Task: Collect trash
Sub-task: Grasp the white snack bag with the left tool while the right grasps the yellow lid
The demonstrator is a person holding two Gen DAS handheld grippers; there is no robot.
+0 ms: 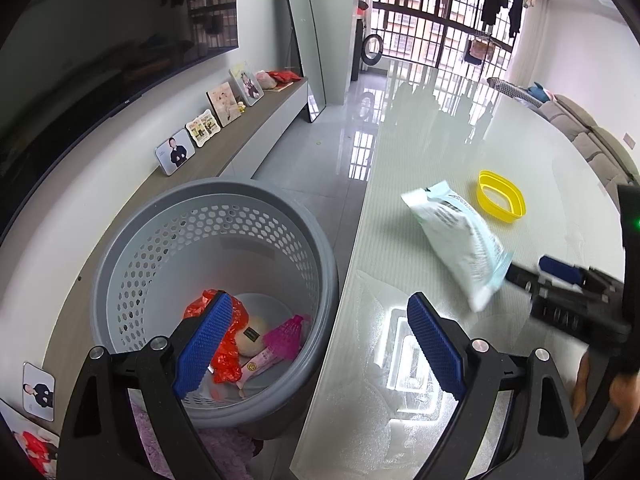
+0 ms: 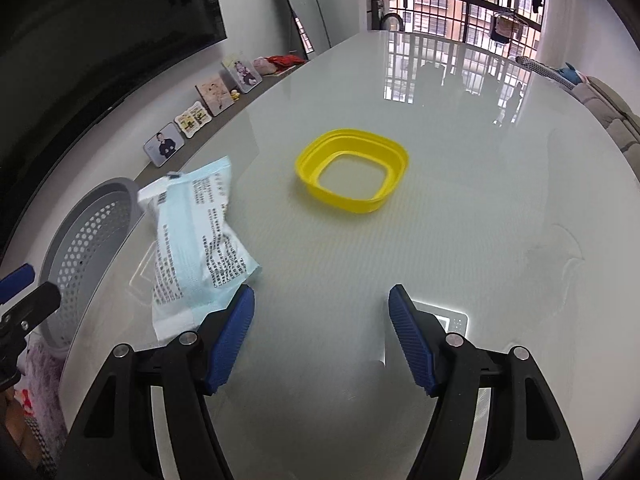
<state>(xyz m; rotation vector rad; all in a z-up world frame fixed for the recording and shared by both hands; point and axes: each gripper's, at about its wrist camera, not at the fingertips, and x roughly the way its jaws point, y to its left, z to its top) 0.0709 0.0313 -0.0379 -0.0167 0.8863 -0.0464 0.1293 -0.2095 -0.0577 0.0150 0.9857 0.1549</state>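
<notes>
A crumpled white and pale-blue packet (image 2: 198, 240) printed with black text lay at the left of the right wrist frame, on the glass table (image 2: 460, 240), touching the right gripper's (image 2: 322, 336) left pad. Both that gripper and the left gripper (image 1: 320, 344) stood open, holding nothing.

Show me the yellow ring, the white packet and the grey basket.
yellow ring (image 2: 390, 190): right wrist view, near right rim.
white packet (image 2: 192, 240): right wrist view, printed middle.
grey basket (image 1: 160, 232): left wrist view, perforated inner wall.

packet (image 2: 200, 236) print, too blurred to read
</notes>
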